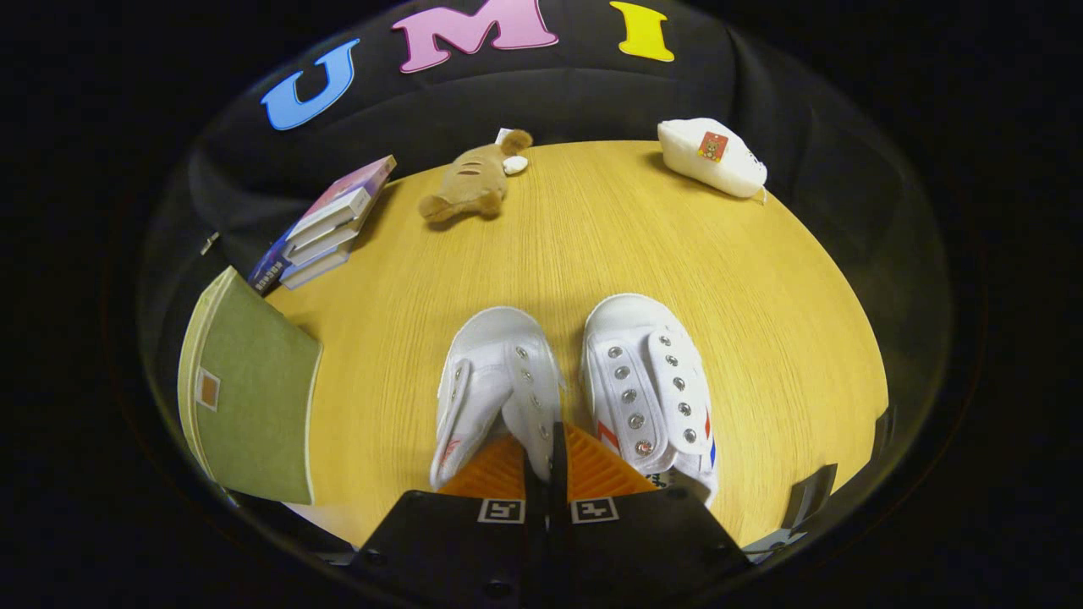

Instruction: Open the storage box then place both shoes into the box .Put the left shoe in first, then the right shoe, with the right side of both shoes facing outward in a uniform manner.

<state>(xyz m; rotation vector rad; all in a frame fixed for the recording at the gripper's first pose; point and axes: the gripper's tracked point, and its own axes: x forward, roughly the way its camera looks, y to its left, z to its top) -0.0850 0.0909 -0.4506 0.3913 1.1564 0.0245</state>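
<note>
Left shoe [495, 385] pinched at its inner collar, beside the right shoe [647, 385] on the surface [761, 279].

We see the gripper [546, 452] nearly closed, its orange fingers [605, 469] seemingly clamped on the left shoe's canvas edge, though contact is hard to confirm. The shoes look light and soft; that stiffer eyelet edge suits our hold. The green storage box [254, 389] lies left.
</note>
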